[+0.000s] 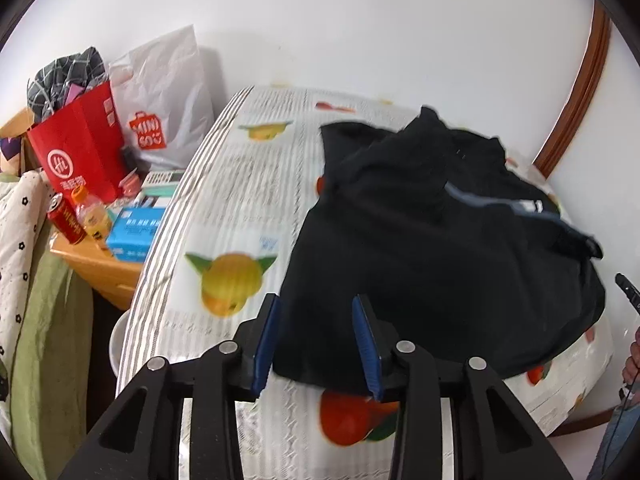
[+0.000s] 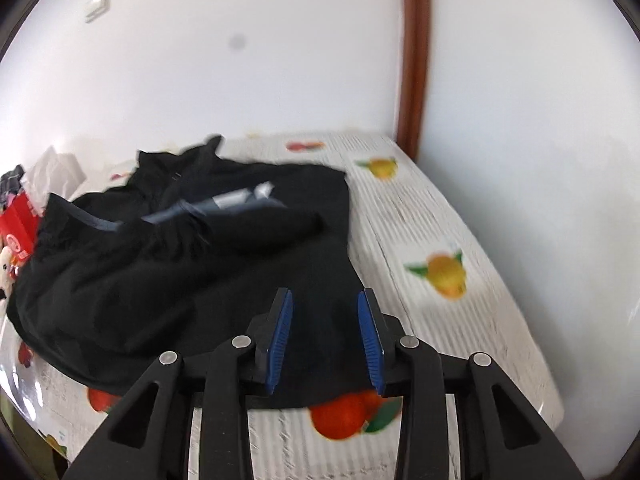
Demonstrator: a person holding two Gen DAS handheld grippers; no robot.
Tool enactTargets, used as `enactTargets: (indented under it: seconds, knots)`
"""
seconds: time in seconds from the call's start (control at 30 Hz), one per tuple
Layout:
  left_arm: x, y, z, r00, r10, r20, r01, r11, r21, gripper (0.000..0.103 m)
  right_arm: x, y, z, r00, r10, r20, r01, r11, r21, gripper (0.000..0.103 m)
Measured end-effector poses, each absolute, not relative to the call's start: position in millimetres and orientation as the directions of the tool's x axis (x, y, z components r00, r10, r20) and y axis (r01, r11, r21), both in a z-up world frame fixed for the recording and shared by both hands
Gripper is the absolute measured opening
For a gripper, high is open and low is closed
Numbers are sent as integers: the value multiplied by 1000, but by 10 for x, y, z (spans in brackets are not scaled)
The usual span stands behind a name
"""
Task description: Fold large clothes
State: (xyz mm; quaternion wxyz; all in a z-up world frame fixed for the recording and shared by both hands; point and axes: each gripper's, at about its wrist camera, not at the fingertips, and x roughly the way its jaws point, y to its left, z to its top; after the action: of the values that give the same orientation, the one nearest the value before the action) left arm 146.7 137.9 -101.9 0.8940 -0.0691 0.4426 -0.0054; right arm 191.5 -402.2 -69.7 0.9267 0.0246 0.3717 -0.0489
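Observation:
A large black garment [image 1: 440, 240] with a grey stripe lies crumpled and partly folded on the table's fruit-print cloth [image 1: 224, 208]. My left gripper [image 1: 316, 300] hovers over the garment's near left edge. Its blue pads [image 1: 268, 340] stand apart and nothing is pressed between them. In the right wrist view the same garment [image 2: 180, 272] spreads to the left and centre of the table [image 2: 420, 240]. My right gripper [image 2: 325, 294] hangs open above the garment's near right edge, its blue pads [image 2: 370, 340] clear of the fabric.
Left of the table stands a wooden side table [image 1: 104, 268] with a red bag [image 1: 80, 152], a white shopping bag [image 1: 164, 108], a red can [image 1: 66, 220], a bottle [image 1: 92, 216] and a blue box [image 1: 132, 234]. White walls and a brown frame [image 2: 414, 60] stand behind. A person's hand [image 1: 632, 356] shows at the right edge.

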Motion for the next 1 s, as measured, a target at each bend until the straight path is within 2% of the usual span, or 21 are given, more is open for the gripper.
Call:
enactTargets:
  seconds: [0.13, 0.3, 0.63, 1.0]
  knots:
    - [1550, 1243, -896, 640, -115, -760, -7, 988, -155, 45, 2142, -3801, -570, 732, 27, -681, 30, 997, 72, 34]
    - [1702, 1074, -859, 648, -160, -745, 52, 985, -167, 45, 2480, -3519, -745, 682, 124, -721, -41, 990, 131, 33]
    - [2155, 834, -1053, 608, -209, -766, 101, 977, -186, 45, 3069, -3404, -1076, 619, 90, -780, 12, 992, 124, 28]
    - [2785, 865, -1310, 580, -166, -798, 32, 983, -181, 45, 3835, -3428, -1166, 584, 8, -812, 68, 996, 59, 28]
